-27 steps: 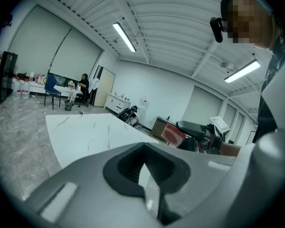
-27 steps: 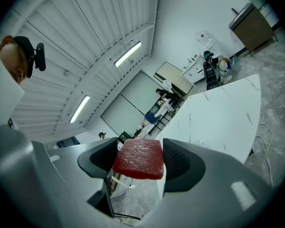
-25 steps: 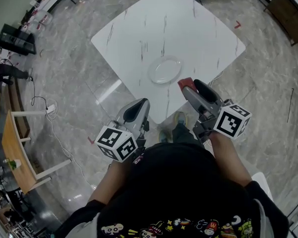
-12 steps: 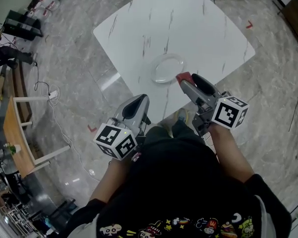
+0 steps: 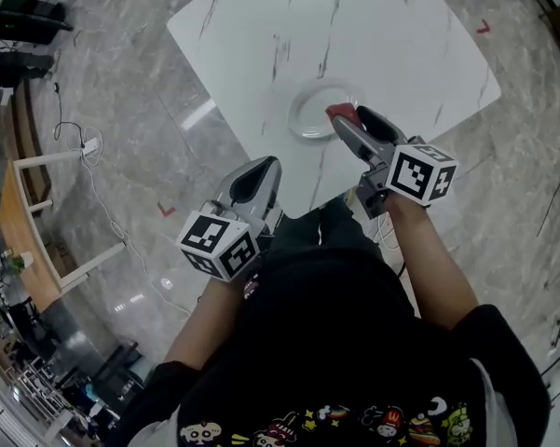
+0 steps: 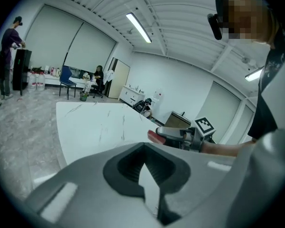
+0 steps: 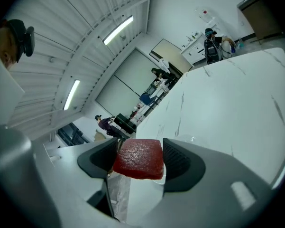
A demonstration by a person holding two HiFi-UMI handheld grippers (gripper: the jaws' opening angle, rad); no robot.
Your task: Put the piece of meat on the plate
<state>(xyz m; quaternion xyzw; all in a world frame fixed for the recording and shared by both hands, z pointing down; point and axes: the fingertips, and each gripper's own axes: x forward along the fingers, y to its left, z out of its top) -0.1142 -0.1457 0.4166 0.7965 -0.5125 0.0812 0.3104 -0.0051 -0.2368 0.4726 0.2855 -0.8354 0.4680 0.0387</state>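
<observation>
My right gripper (image 5: 343, 119) is shut on a red piece of meat (image 7: 139, 158), which fills the gap between its jaws in the right gripper view. In the head view the meat (image 5: 340, 113) hangs over the near right rim of a clear glass plate (image 5: 315, 110) on the white marble table (image 5: 354, 35). My left gripper (image 5: 250, 182) is held off the table's near corner, over the floor; its jaws stand nearly together with nothing between them. From the left gripper view the right gripper (image 6: 180, 136) with the meat (image 6: 154, 137) shows ahead.
The table stands on a grey marbled floor (image 5: 121, 82). A wooden bench (image 5: 19, 222) and cables lie at the left. People, chairs and cabinets show far off in the room in both gripper views.
My right gripper has carried the meat forward from the table's near edge to the plate's rim. The left gripper has stayed low near the corner.
</observation>
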